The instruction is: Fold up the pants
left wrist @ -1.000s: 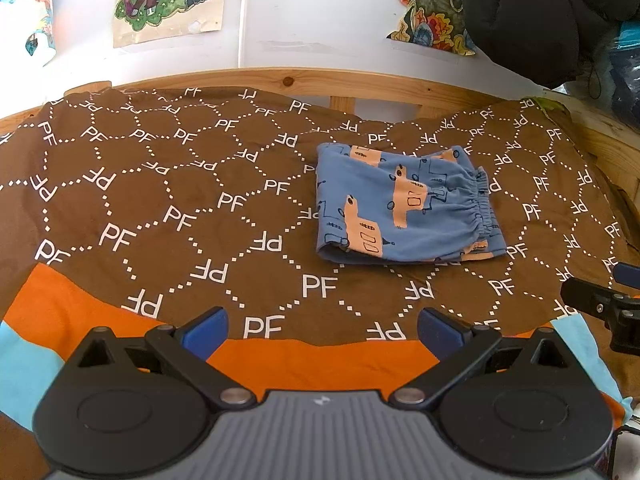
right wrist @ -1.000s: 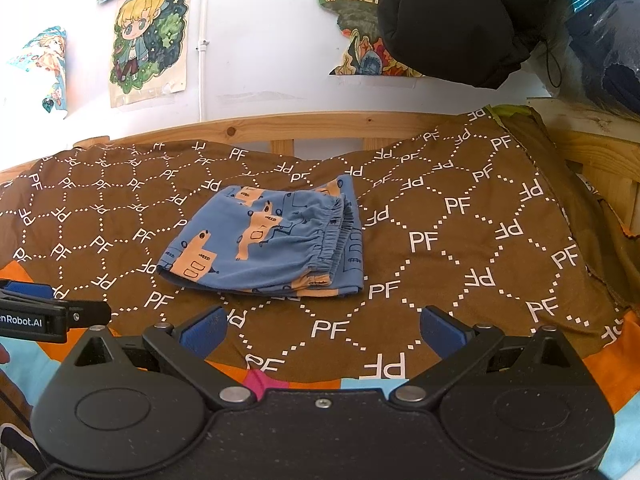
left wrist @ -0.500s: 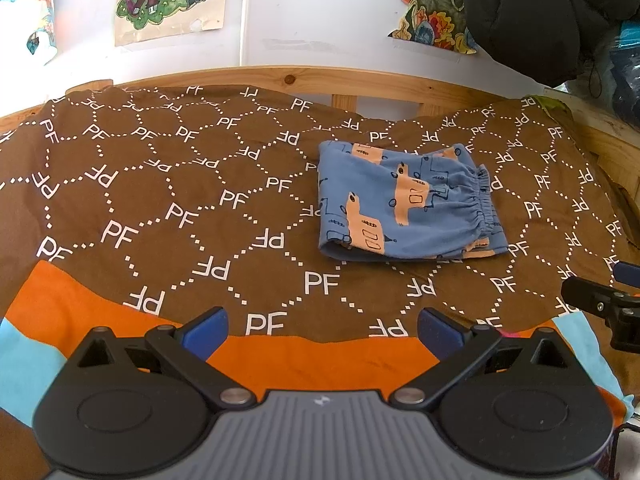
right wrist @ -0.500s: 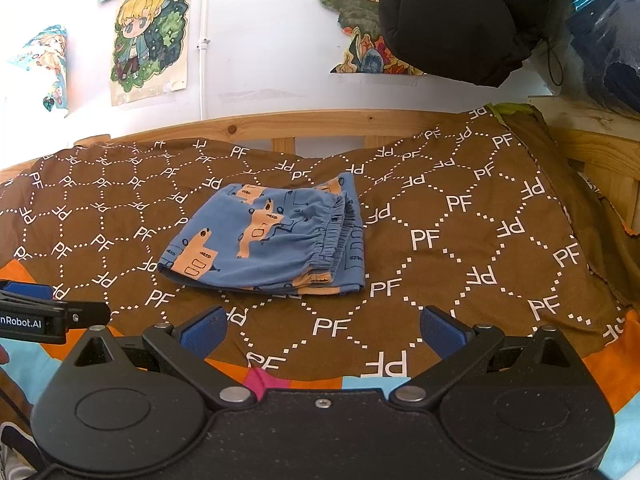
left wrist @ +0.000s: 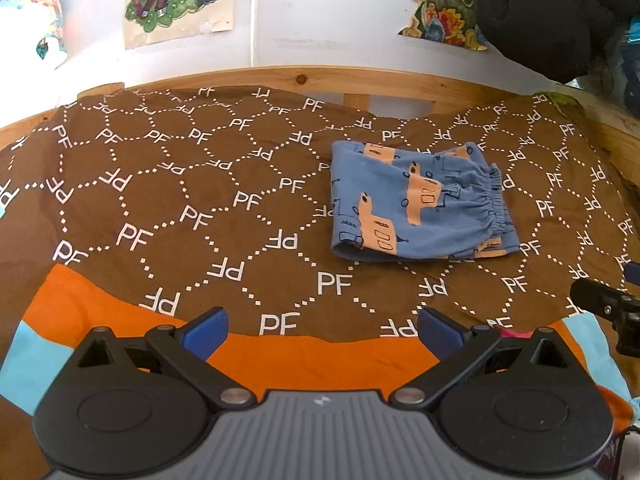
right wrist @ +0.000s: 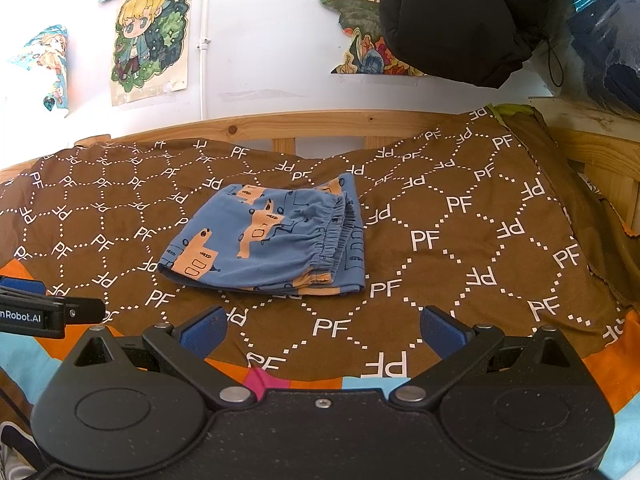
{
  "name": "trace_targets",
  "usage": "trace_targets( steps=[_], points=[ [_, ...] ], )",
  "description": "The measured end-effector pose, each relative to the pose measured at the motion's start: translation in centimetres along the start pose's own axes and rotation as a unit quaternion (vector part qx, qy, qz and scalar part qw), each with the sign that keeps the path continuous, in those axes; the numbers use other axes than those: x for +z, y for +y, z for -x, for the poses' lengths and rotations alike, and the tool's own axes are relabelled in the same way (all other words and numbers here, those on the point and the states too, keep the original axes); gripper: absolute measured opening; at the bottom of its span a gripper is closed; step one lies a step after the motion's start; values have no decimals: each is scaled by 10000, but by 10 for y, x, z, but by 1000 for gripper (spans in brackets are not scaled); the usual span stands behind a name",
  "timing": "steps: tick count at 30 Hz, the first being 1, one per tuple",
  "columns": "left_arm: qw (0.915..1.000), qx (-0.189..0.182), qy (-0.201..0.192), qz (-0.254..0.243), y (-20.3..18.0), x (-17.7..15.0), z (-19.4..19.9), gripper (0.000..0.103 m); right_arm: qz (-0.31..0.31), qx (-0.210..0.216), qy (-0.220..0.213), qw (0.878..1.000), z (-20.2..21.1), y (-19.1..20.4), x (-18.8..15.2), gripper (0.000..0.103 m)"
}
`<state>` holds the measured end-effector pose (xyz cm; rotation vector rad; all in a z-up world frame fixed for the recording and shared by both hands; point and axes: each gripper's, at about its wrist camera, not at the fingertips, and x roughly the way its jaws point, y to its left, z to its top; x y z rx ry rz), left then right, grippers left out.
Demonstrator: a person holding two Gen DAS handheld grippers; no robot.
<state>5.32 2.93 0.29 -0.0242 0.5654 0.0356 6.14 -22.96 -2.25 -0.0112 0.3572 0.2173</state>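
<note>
Both grippers, left gripper (left wrist: 322, 326) and right gripper (right wrist: 322, 326), gape empty at the bedspread's (left wrist: 168, 184) near edge, and I see the folded pants (left wrist: 416, 204) ahead, waistband rightward, long axis crosswise, sitting nearer my right one.

I see soft matt cloth pants (left wrist: 416, 204) on a matt woven blanket (left wrist: 200, 208). Behind runs a smooth wooden rail (right wrist: 320, 124).

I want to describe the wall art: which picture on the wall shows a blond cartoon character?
The poster left of the white pipe, with green foliage behind the character. The other pictures show no such figure.
</note>
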Motion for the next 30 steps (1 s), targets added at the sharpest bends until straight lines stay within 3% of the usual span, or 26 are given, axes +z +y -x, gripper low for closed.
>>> trace_targets(
  steps=[30],
  points=[
    [10000, -51, 16, -76, -2, 0, 2, 103, 28, 35, 28, 10000, 0, 0, -1, 102]
  ],
)
